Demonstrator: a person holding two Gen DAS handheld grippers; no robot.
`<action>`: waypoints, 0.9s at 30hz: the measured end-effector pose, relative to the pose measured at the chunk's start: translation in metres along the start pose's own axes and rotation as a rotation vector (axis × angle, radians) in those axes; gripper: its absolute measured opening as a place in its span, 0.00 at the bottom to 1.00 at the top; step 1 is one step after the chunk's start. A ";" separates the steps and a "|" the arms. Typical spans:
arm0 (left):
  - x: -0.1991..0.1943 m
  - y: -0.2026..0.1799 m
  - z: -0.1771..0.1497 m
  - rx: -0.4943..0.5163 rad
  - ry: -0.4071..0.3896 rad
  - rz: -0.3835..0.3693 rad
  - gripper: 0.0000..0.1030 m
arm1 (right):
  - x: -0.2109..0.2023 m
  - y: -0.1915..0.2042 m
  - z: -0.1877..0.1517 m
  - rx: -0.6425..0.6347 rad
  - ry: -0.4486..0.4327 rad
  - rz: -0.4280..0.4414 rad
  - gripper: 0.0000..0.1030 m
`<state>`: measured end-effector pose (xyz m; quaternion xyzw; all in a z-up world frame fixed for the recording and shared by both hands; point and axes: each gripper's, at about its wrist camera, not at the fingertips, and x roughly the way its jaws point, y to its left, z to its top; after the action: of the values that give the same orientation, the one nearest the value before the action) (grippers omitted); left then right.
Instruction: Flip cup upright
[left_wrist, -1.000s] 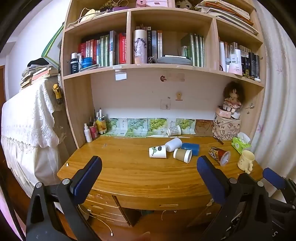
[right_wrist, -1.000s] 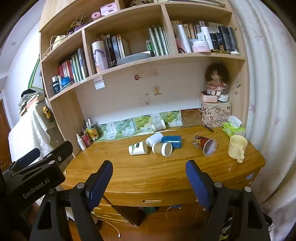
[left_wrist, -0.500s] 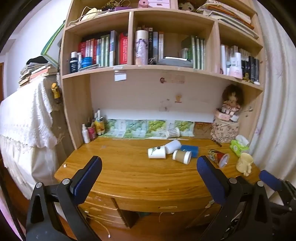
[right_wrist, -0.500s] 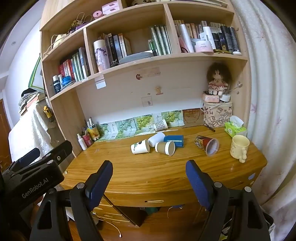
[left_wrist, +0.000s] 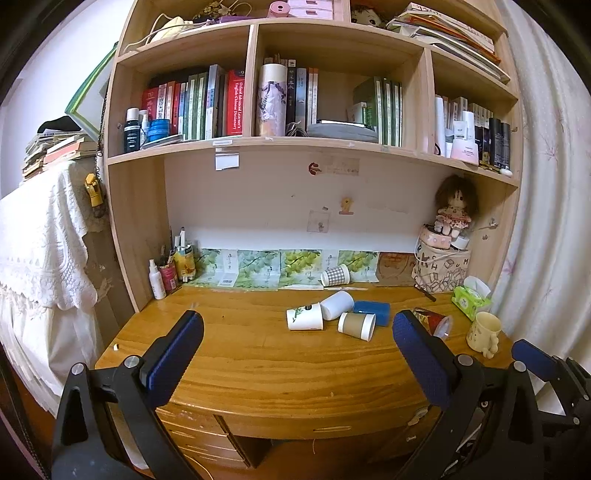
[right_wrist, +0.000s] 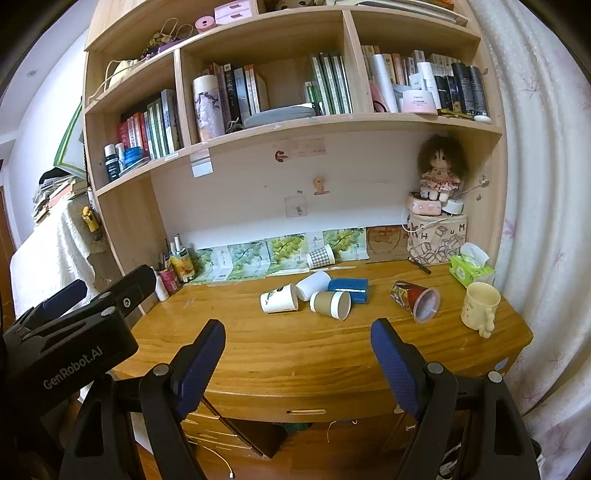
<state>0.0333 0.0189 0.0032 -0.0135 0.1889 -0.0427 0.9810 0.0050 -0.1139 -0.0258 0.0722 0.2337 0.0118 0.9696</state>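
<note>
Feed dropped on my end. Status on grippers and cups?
Left gripper and right gripper open, short of the desk. Paper cups lying tipped, untouched. Approach unobstructed.
</note>
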 end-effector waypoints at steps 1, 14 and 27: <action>0.003 0.002 0.001 0.000 0.001 -0.005 0.99 | 0.001 0.002 0.001 0.000 0.000 -0.003 0.79; 0.031 0.018 0.001 0.025 0.044 -0.062 0.99 | 0.023 0.011 -0.004 0.070 0.033 -0.066 0.79; 0.061 0.013 0.001 0.037 0.133 -0.109 0.99 | 0.042 0.002 -0.011 0.170 0.122 -0.125 0.79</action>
<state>0.0907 0.0261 -0.0189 -0.0028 0.2518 -0.1002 0.9626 0.0371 -0.1077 -0.0538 0.1387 0.2963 -0.0640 0.9428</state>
